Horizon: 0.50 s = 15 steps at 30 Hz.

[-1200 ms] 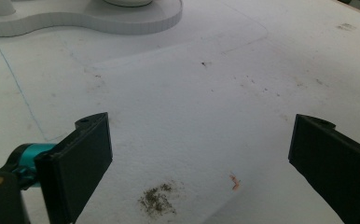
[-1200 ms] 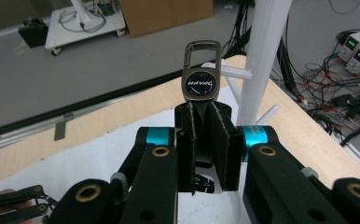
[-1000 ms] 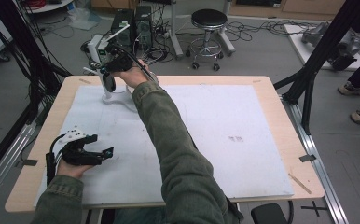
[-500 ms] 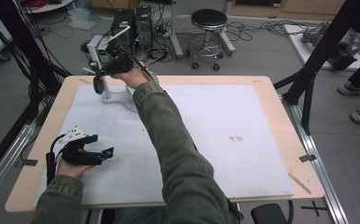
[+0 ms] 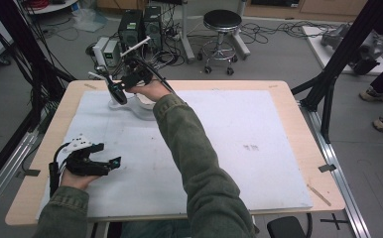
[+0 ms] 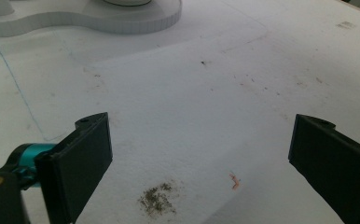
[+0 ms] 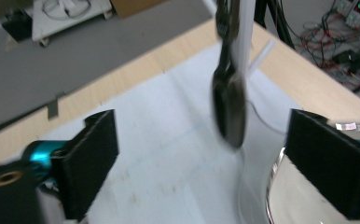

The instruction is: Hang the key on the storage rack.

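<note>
A black spoon (image 7: 229,112) hangs bowl-down from a thin white post (image 7: 243,32) of a white stand (image 5: 130,105) at the table's far left. My right gripper (image 7: 201,163) is level with it. Its jaws have just been opening, and the spoon now hangs between them, clear of both pads. In the high view that gripper (image 5: 122,82) sits just above the spoon (image 5: 116,93). A shiny metal bowl (image 7: 299,200) lies beside the right jaw. My left gripper (image 5: 111,163) rests low near the front left of the white mat (image 5: 259,129), open with nothing in it (image 6: 201,158).
The stand's white base (image 6: 99,18) lies beyond the left gripper. A wooden rim (image 5: 298,94) borders the mat. Behind the table are computer towers (image 5: 140,27), cables and a stool (image 5: 222,29). Black frame struts (image 5: 338,64) stand to the right.
The right gripper's jaws have gone from closed on the spoon to wide apart, and that hand has shifted slightly right and down. The left hand has stayed put.
</note>
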{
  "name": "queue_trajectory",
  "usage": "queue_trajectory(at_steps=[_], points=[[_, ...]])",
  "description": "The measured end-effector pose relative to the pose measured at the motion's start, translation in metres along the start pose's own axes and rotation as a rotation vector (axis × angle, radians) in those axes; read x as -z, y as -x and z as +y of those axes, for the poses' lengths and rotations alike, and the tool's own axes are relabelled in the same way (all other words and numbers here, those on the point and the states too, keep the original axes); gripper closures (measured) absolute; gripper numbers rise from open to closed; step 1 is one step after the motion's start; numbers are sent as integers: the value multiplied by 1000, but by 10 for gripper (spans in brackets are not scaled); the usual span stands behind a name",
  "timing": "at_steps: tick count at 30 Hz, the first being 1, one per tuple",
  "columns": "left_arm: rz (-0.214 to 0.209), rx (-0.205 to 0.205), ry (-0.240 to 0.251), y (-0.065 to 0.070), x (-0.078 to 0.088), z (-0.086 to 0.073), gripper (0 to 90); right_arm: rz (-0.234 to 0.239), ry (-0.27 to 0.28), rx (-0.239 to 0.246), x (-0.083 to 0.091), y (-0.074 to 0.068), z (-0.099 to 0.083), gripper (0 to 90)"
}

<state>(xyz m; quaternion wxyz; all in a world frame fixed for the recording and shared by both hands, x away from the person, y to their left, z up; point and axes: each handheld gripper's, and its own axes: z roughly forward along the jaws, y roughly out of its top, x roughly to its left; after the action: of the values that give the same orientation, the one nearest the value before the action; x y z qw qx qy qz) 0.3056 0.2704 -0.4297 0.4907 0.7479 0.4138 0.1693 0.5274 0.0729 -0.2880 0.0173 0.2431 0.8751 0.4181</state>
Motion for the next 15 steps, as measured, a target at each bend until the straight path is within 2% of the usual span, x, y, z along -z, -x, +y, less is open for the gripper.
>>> queue_trajectory(at_steps=[2,6,10,15], points=[[0,5,1,-1,0,0,65,-22,-29,9,1,0,-5,7],[6,4,0,-1,0,0,66,-27,-15,8,10,0,-13,7],[9,0,0,0,0,0,66,-64,-19,10,19,2,-23,6],[3,-10,-12,1,-1,0,66,-65,-7,12,30,3,-34,5]])
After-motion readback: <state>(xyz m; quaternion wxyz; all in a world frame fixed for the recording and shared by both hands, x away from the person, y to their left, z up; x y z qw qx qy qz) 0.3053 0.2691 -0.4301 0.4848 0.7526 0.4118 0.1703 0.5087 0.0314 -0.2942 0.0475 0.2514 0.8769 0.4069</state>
